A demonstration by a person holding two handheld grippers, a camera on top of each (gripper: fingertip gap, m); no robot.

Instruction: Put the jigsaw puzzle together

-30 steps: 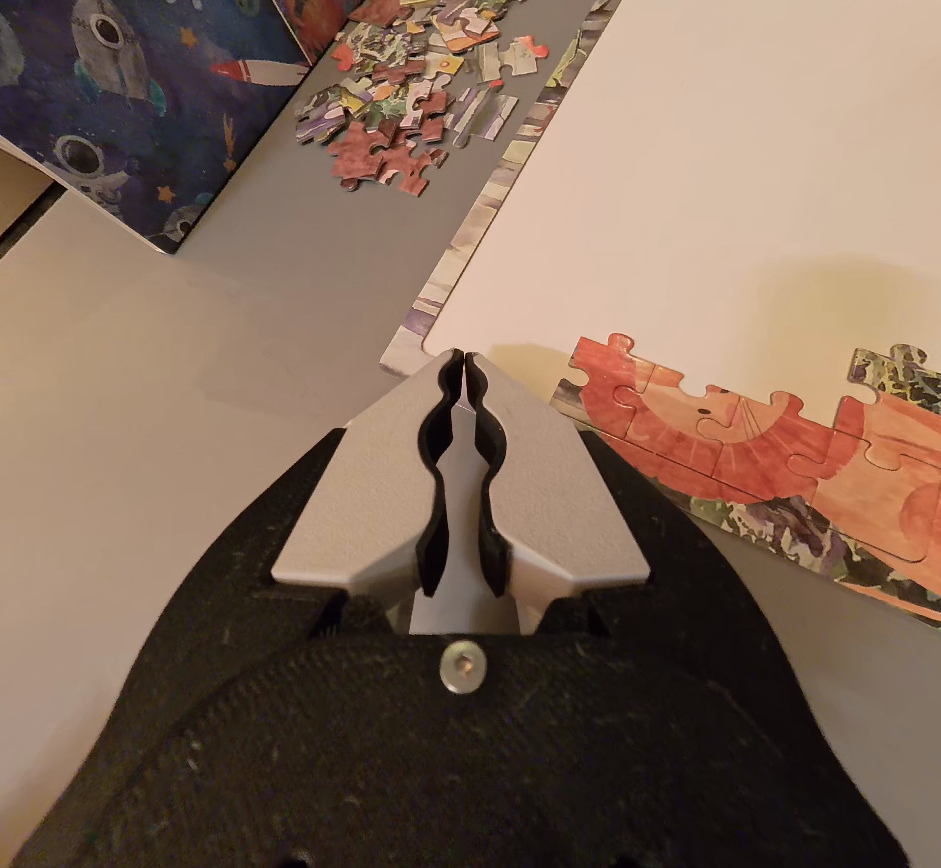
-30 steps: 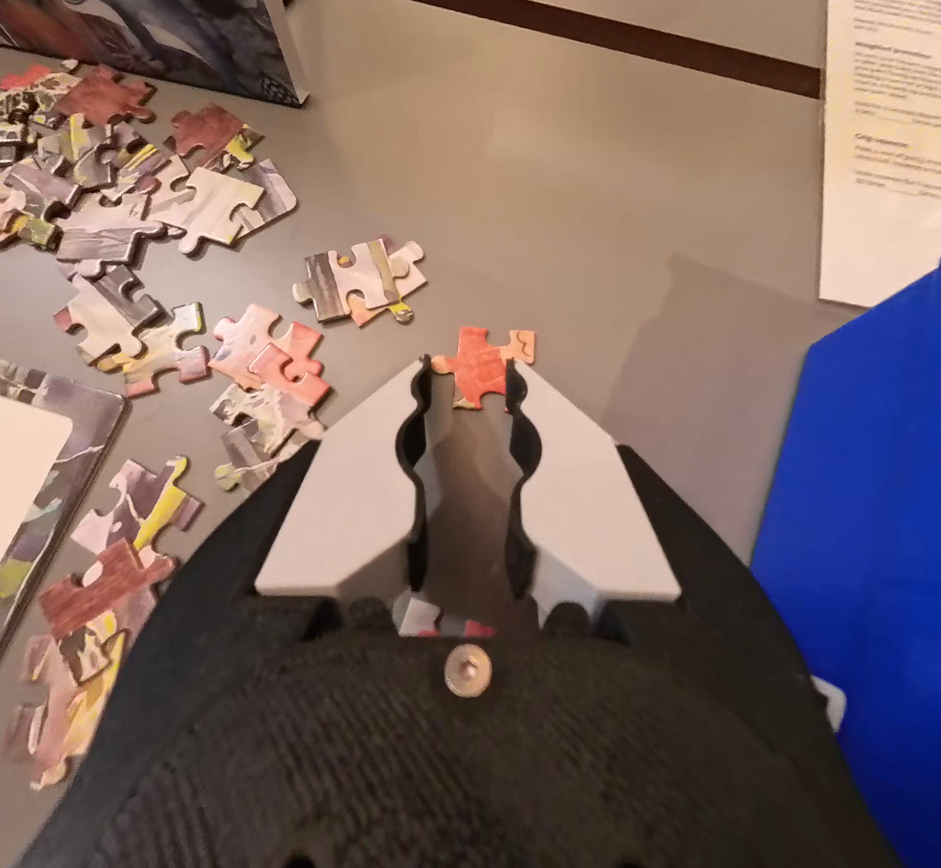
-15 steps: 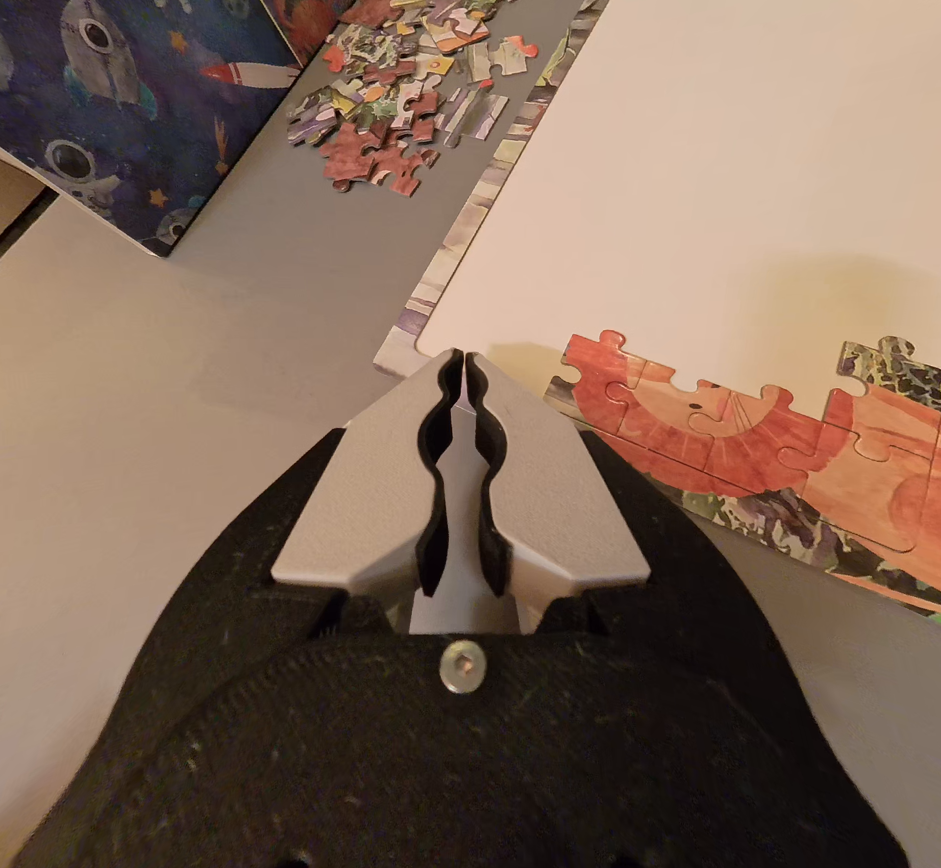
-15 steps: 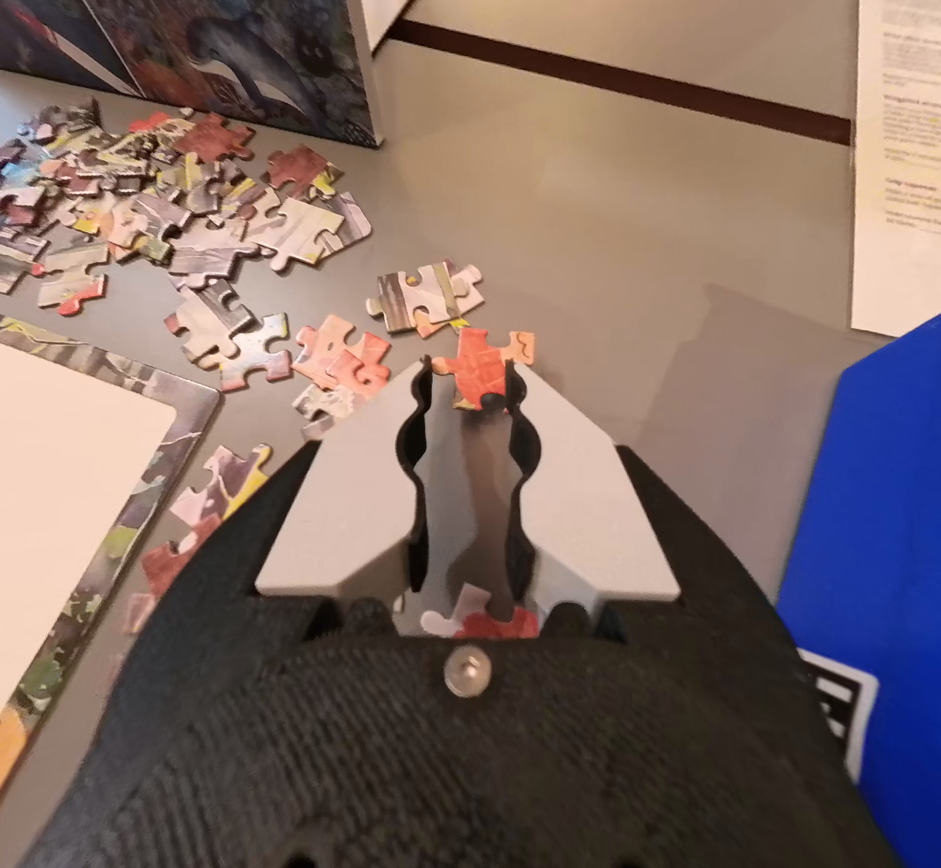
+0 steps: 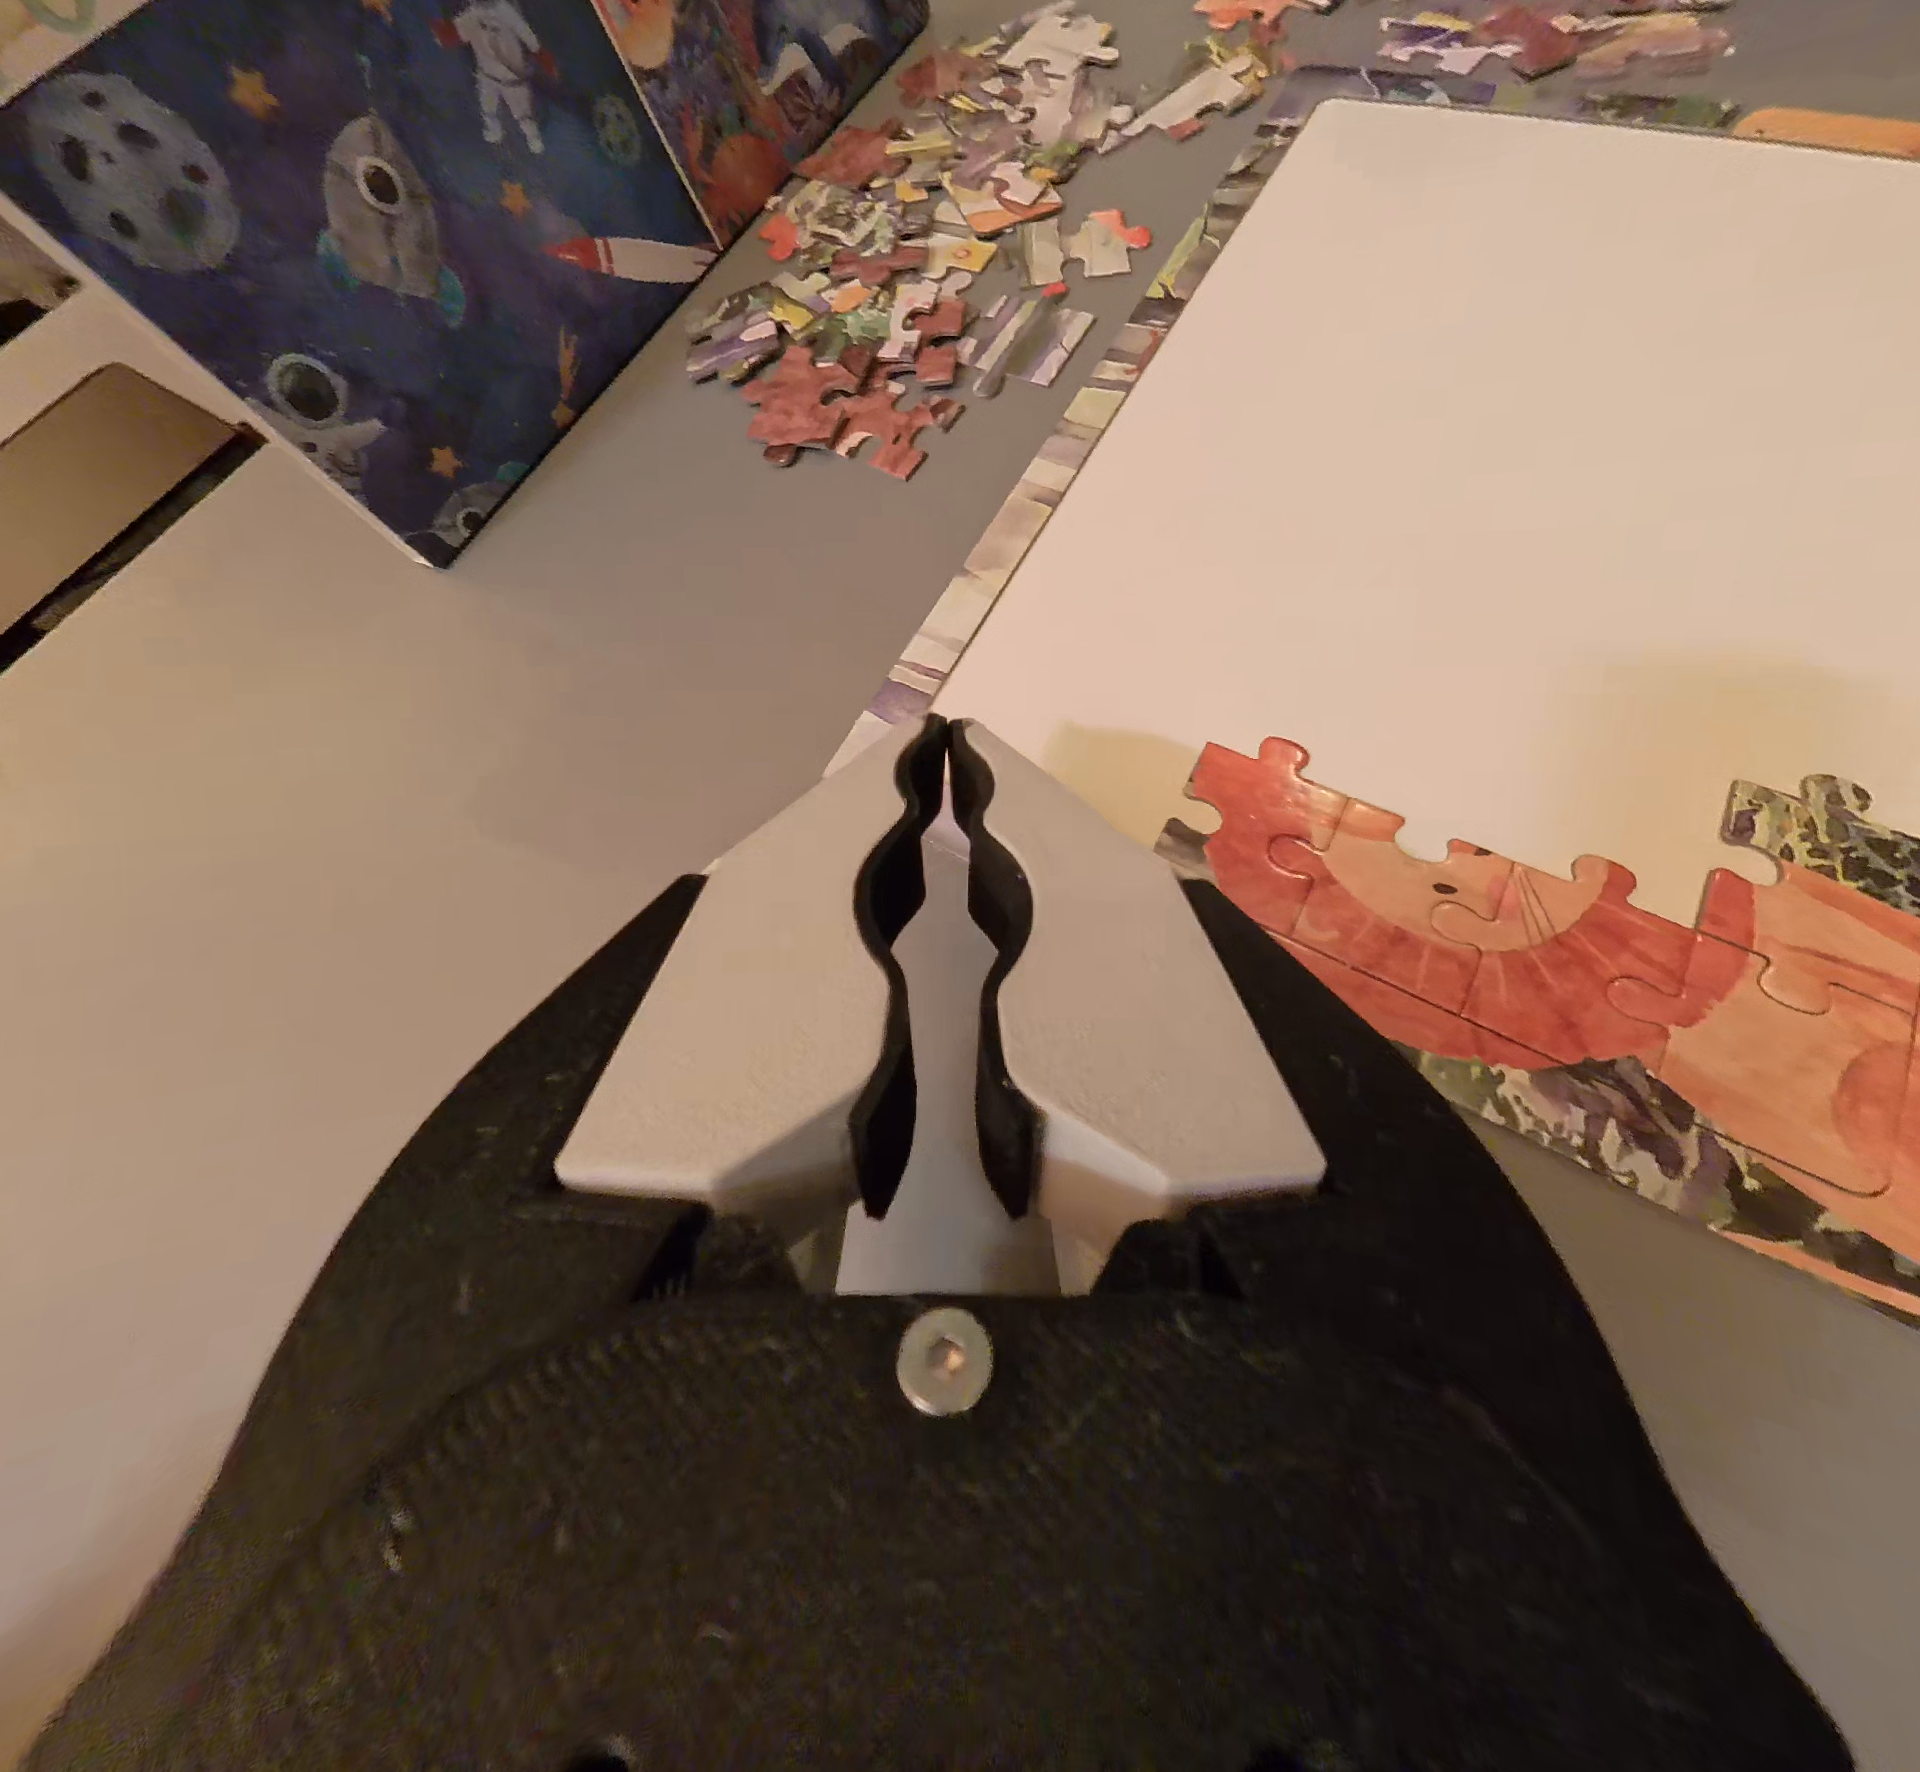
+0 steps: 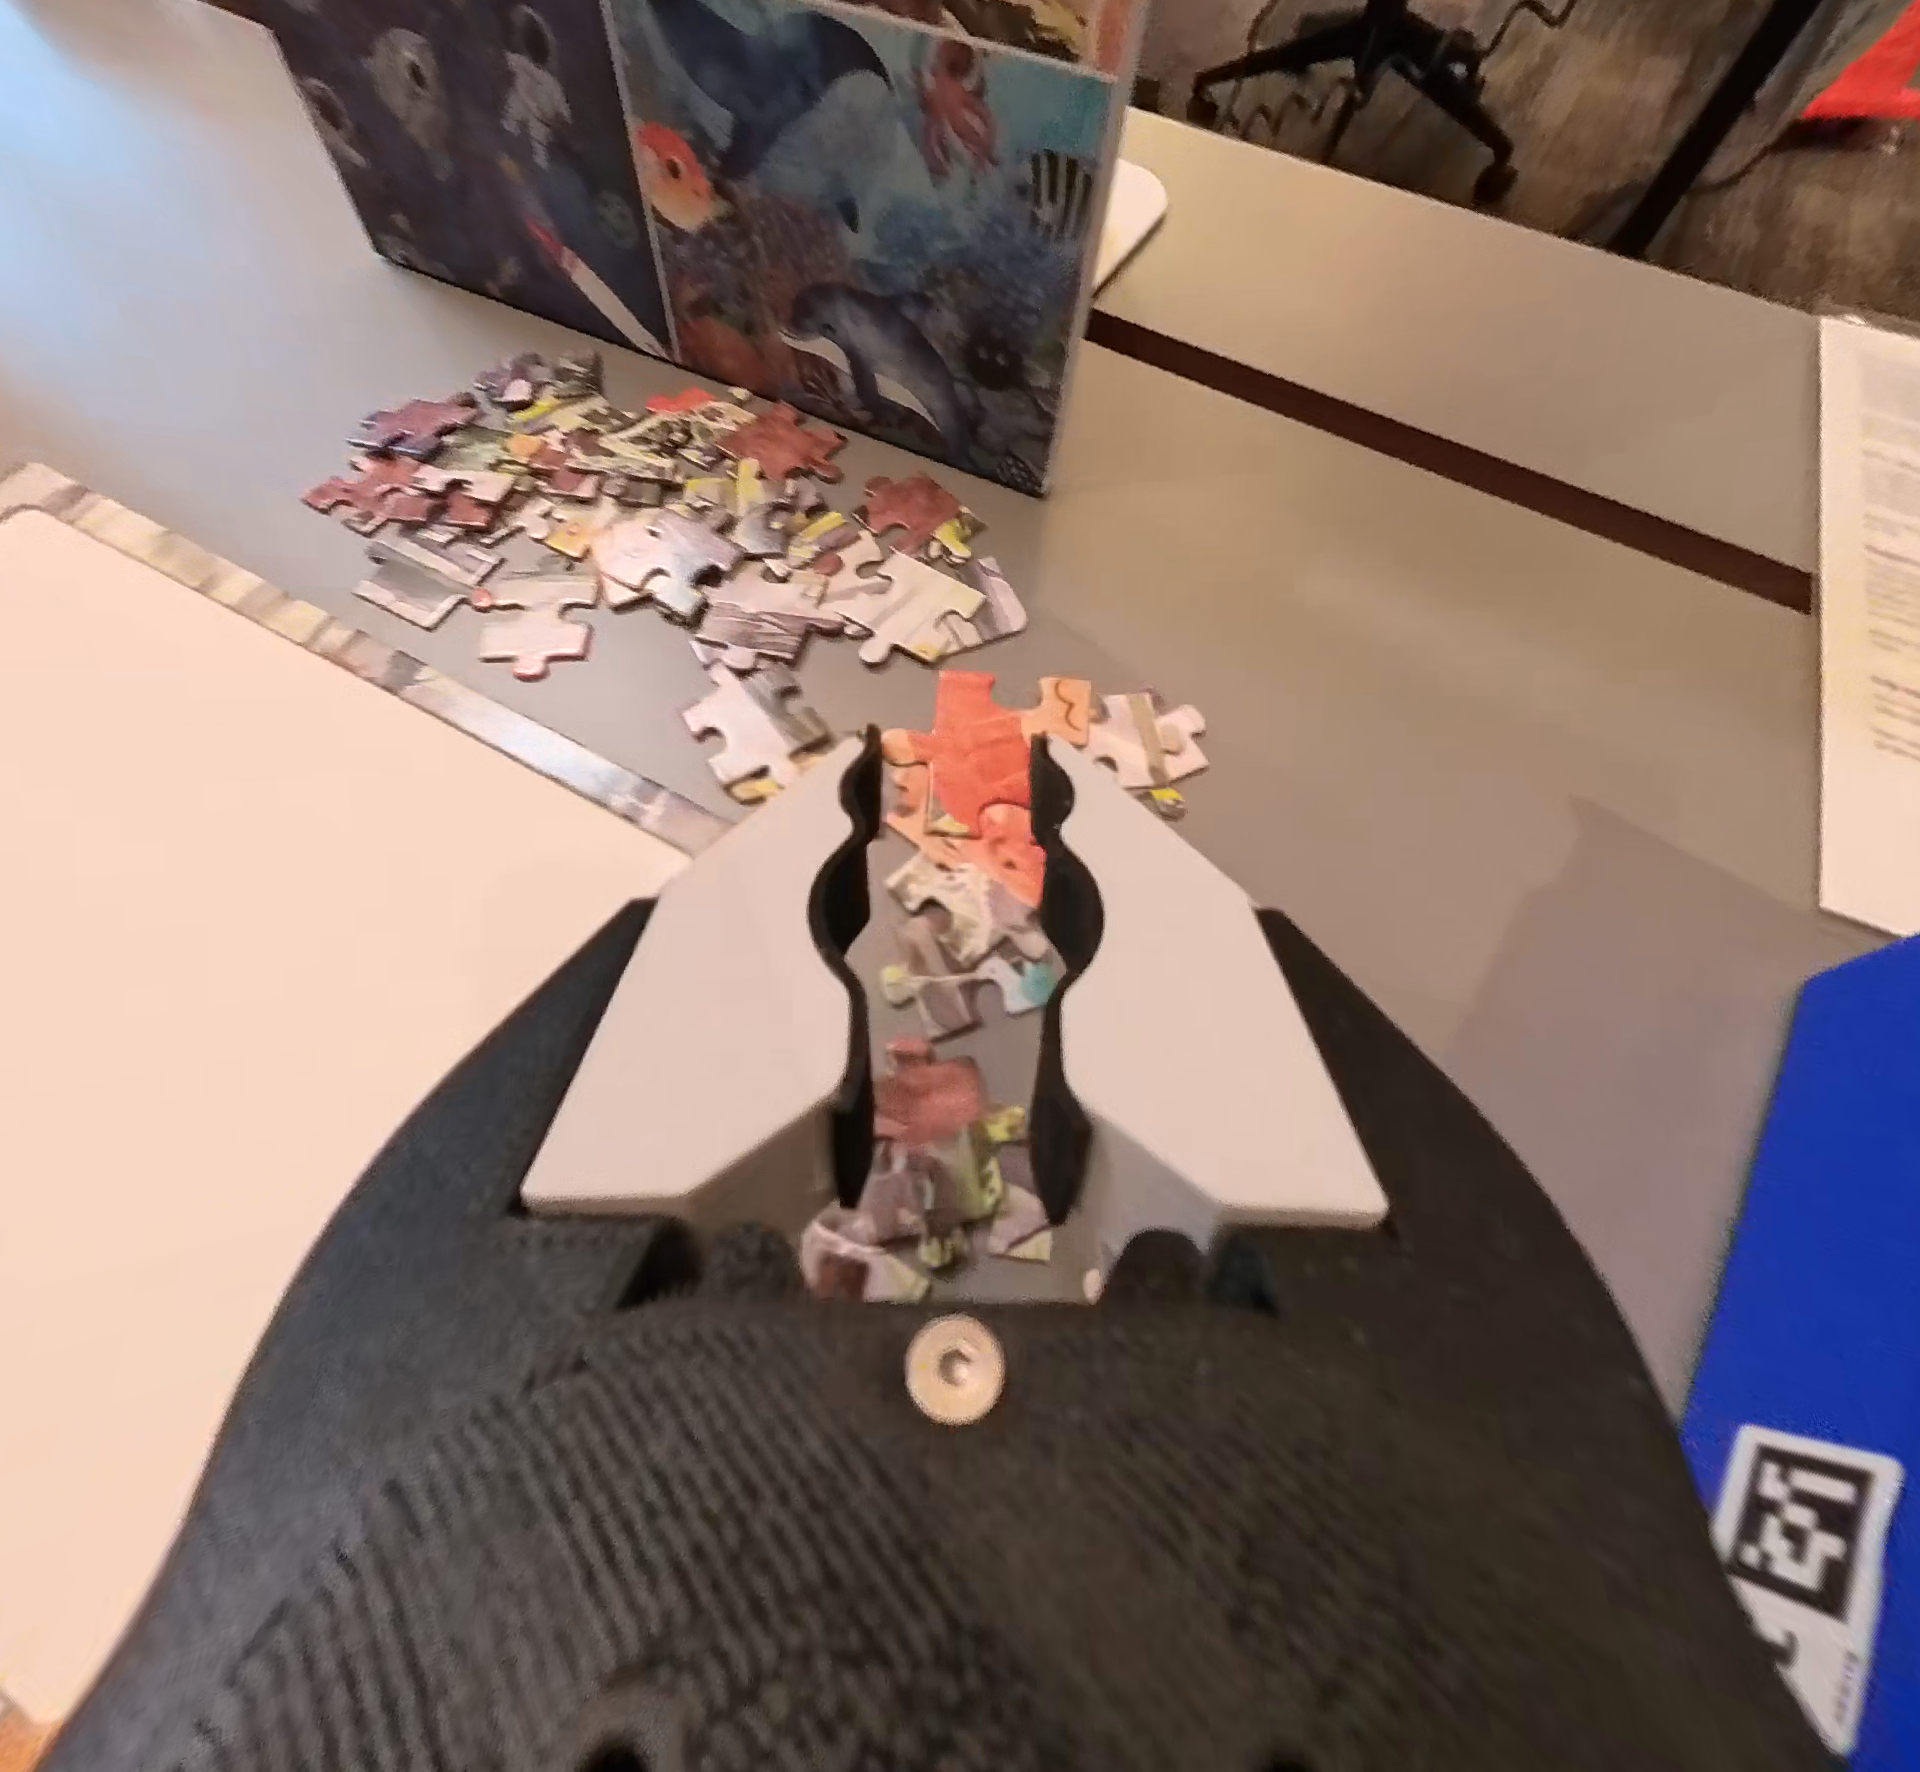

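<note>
The right hand-held gripper [image 6: 956, 766] pinched an orange piece [image 6: 971, 751] by its edges above loose pieces [image 6: 665, 559] on the worktop. Thin, light card, it would likely bend or slip. The left hand-held gripper [image 5: 948, 748] sat closed, empty, near the board [image 5: 1507, 434].

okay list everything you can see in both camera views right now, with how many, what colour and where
Puzzle tray: one, white with patterned border, on the table.
Joined pieces: one orange strip, tray's near edge.
Loose pieces: many, mixed colours, heaped beyond the tray.
Orange piece: one, between the right fingertips.
Boxes: at least two, space and sea pictures, behind the pile.
Paper: one, white, far right.
Blue board: one, right edge.
Table: one, grey.
Left gripper: shut, empty.
Right gripper: holding the orange piece.
</note>
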